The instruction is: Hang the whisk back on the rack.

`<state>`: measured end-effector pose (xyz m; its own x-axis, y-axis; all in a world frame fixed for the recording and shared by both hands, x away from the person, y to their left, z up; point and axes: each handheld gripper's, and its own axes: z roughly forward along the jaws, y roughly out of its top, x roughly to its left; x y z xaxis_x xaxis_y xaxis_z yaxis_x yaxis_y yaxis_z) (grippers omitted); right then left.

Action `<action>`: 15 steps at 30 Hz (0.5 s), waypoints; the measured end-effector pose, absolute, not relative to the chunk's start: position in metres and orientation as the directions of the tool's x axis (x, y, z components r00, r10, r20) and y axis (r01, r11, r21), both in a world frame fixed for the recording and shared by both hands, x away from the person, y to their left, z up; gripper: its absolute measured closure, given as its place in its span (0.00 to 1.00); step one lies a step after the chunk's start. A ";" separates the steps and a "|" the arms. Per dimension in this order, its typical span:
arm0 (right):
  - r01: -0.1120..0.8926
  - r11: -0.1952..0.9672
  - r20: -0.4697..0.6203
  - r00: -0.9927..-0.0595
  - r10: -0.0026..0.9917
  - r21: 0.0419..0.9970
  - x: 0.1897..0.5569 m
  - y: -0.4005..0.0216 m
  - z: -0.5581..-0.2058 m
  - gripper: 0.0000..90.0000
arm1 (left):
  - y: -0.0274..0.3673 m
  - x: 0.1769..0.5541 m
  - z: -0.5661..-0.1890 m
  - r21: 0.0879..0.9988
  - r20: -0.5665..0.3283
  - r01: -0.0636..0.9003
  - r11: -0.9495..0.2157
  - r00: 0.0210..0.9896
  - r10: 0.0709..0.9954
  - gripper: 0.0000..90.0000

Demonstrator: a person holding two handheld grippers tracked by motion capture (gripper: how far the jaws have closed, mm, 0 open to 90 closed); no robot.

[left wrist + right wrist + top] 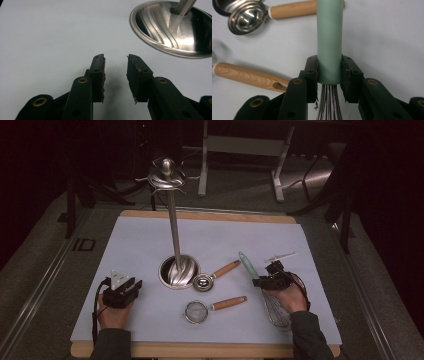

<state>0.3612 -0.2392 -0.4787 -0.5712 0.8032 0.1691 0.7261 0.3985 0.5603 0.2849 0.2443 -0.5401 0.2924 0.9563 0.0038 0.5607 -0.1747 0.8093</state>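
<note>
Two grippers we count: right gripper (329, 75) clamped on one whisk (329, 37) at right of frame; left gripper (115, 75), fingers apart, lower left. Two wooden-handled strainers (215, 305) centre; one stand (178, 270).

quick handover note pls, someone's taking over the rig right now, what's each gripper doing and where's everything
Right gripper: shut on the whisk, jaws clamping the low end of its green handle just above the wires.
Left gripper: open, holding nothing, over bare mat left of the stand's base.
Hook stand: upright mid-table, nothing on its hooks.
Flat on the mat: wooden-handled measuring scoop beside the base, small strainer nearer the person.
Done: whisk gripped.
Left, probably: hang the whisk on the stand, then the scoop and strainer.
</note>
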 end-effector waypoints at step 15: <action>0.638 0.412 0.146 -0.638 0.756 0.651 0.354 -0.230 -0.461 0.77 | 0.244 0.285 -0.540 0.810 0.005 0.559 -0.176 0.294 0.956 0.75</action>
